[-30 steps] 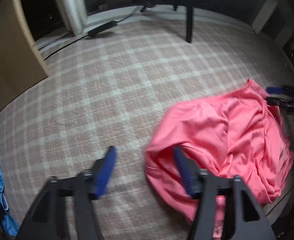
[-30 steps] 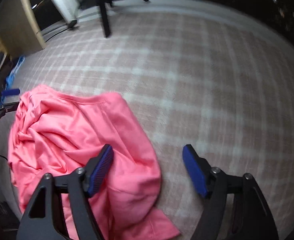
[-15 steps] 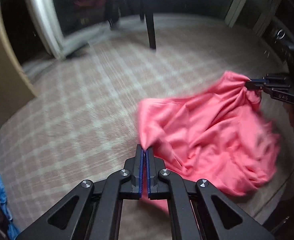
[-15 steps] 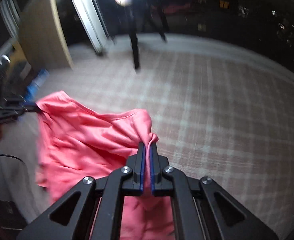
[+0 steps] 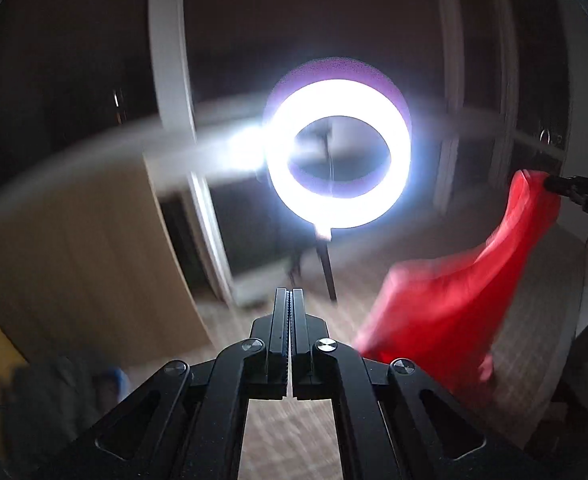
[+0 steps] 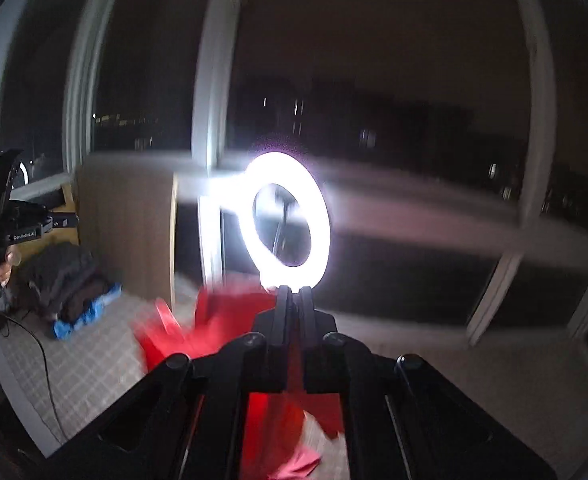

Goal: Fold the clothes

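Observation:
The pink-red garment [image 5: 454, 300] hangs in the air, blurred by motion. In the left wrist view my left gripper [image 5: 291, 300] is shut, and no cloth shows between its fingers. The right gripper [image 5: 554, 186] at the far right grips the garment's top corner. In the right wrist view my right gripper [image 6: 294, 300] is shut on the garment [image 6: 213, 320], which hangs below and to the left. The left gripper [image 6: 63, 220] shows at the far left, away from the cloth.
A bright ring light [image 5: 338, 152] on a stand faces both cameras. A wooden cabinet [image 6: 125, 232] stands at the left by dark windows. A pile of dark and blue clothes [image 6: 73, 292] lies on the checked surface [image 6: 73, 368].
Both grippers have swung upward from the checked surface to face the ring light. The garment has been lifted into the air. The left gripper no longer shows cloth in it.

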Action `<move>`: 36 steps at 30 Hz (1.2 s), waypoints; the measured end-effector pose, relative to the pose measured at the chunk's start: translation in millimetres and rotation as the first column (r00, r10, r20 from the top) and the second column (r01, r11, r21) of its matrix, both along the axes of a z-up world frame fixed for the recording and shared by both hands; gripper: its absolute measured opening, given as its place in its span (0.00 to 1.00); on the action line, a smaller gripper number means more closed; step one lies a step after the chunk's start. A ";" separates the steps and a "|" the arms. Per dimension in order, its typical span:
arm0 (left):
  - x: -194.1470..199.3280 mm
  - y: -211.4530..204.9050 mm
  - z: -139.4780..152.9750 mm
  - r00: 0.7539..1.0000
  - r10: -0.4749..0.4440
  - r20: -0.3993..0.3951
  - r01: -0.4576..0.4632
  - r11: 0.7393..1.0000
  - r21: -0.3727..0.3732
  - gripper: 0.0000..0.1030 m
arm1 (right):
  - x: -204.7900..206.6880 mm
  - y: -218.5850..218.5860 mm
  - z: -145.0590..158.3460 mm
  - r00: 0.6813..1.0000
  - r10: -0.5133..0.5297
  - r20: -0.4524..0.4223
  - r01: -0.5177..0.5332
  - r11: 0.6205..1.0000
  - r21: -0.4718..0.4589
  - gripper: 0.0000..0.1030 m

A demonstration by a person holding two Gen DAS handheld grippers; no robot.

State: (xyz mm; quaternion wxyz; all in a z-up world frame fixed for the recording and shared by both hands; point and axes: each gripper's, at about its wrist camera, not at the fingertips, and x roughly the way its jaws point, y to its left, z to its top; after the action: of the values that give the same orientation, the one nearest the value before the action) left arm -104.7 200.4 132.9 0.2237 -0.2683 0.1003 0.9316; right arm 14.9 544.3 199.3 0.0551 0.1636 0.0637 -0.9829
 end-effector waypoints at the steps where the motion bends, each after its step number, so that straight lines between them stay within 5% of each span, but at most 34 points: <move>1: 9.2 -3.6 15.5 1.000 -0.001 -0.032 0.001 1.000 0.000 0.00 | 5.6 -4.9 4.9 1.000 -0.001 -0.009 0.001 1.000 0.003 0.03; 4: 33.9 -11.6 50.0 0.995 -0.008 -0.100 0.007 1.000 -0.009 0.00 | 4.3 0.8 -34.7 0.993 -0.016 0.113 0.013 0.999 0.033 0.03; 7: 40.5 4.3 0.8 0.996 -0.085 0.008 0.086 0.995 -0.051 0.00 | 3.1 6.5 -74.3 0.972 -0.035 0.232 0.020 0.998 0.064 0.03; 10: 37.9 35.9 -71.5 0.968 -0.178 0.175 0.187 0.982 -0.037 0.00 | 1.8 12.2 -113.9 0.936 -0.056 0.347 0.024 0.995 0.096 0.05; 15: 41.5 111.1 -181.8 0.884 -0.285 0.370 0.349 0.930 -0.119 0.14 | -2.4 22.9 -251.7 0.786 0.037 0.617 -0.052 0.999 0.006 0.32; 17: 38.2 136.4 -212.7 0.859 -0.294 0.419 0.389 0.907 -0.160 0.27 | -1.0 12.7 -289.2 0.729 0.102 0.677 -0.092 0.994 -0.051 0.43; 23: 17.0 158.2 -240.8 0.823 -0.252 0.510 0.362 0.924 -0.127 0.28 | 7.0 -47.7 -371.5 0.627 0.256 0.735 -0.285 0.954 -0.089 0.52; 29: 1.8 162.7 -250.1 0.819 -0.210 0.534 0.325 0.937 -0.131 0.28 | -10.7 -71.3 -418.3 0.645 0.127 0.753 -0.354 0.923 0.148 0.46; 30: 0.4 163.8 -250.9 0.820 -0.205 0.535 0.322 0.937 -0.135 0.28 | -16.5 -66.1 -421.4 0.634 0.112 0.765 -0.342 0.928 0.147 0.11; 31: -0.6 164.2 -250.1 0.820 -0.201 0.536 0.320 0.937 -0.139 0.28 | -18.9 -55.0 -415.3 0.613 0.140 0.777 -0.323 0.942 0.085 0.02; 34: -1.0 166.5 -249.1 0.817 -0.200 0.540 0.329 0.932 -0.153 0.28 | -27.4 -13.7 -379.8 0.631 0.255 0.733 -0.240 0.962 -0.128 0.02; 36: 0.3 169.0 -250.4 0.815 -0.207 0.541 0.347 0.922 -0.170 0.29 | -32.8 29.0 -346.2 0.690 0.275 0.669 -0.157 0.960 -0.232 0.02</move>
State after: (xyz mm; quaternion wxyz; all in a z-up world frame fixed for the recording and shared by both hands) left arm -104.4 369.5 -117.5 0.3393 -0.5160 0.1968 0.7615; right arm -17.9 573.3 -146.9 0.2033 0.5069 -0.0202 -0.8374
